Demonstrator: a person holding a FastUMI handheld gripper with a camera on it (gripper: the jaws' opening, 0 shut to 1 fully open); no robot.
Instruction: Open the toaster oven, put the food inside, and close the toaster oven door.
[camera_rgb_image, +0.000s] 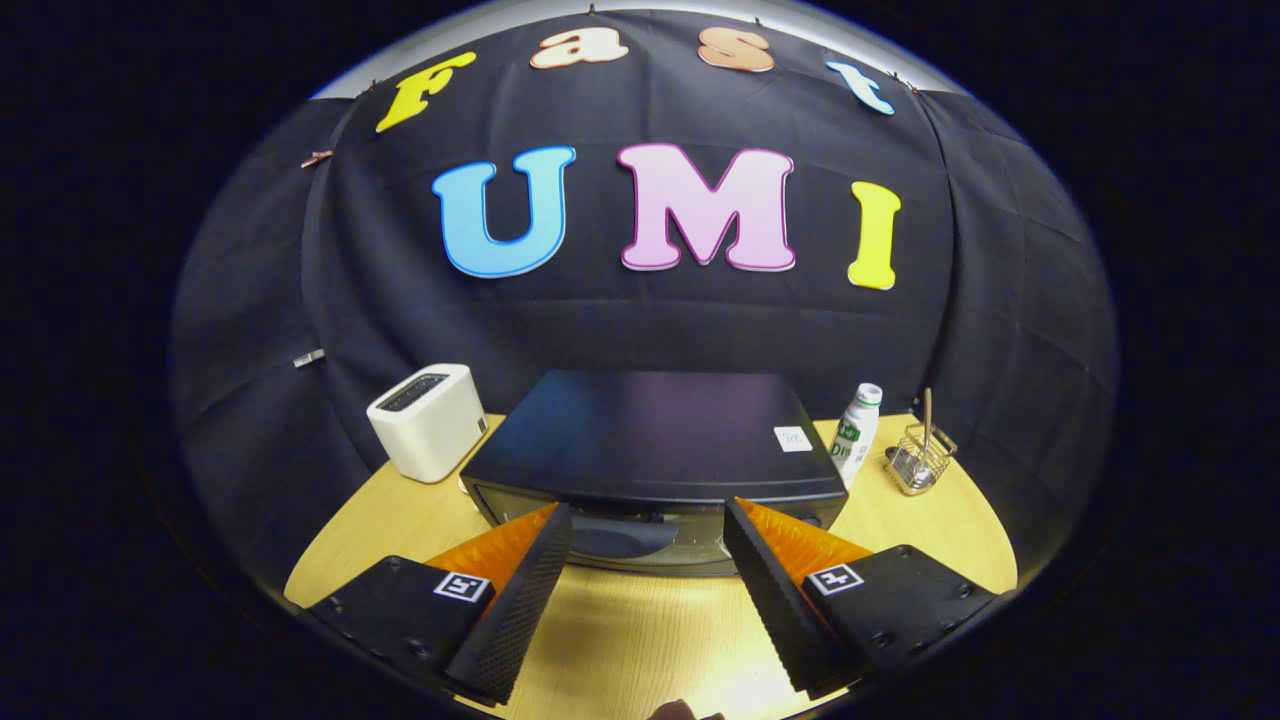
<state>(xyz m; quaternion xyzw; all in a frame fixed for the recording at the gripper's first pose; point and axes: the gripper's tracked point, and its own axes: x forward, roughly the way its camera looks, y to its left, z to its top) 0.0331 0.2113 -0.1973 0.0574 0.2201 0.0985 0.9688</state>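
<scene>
Wooden table (640, 640), toaster oven (650, 440) just ahead of my fingers, door looks shut. Gripper (648, 520) spread wide, holding nothing. Can't spot the food. Risk: fingers slip off the door handle, or a shove slides the oven toward the bottle (856, 432).

The gripper view looks forward and slightly down (from close above the table (620, 640)) at the toaster oven (650, 440).
</scene>
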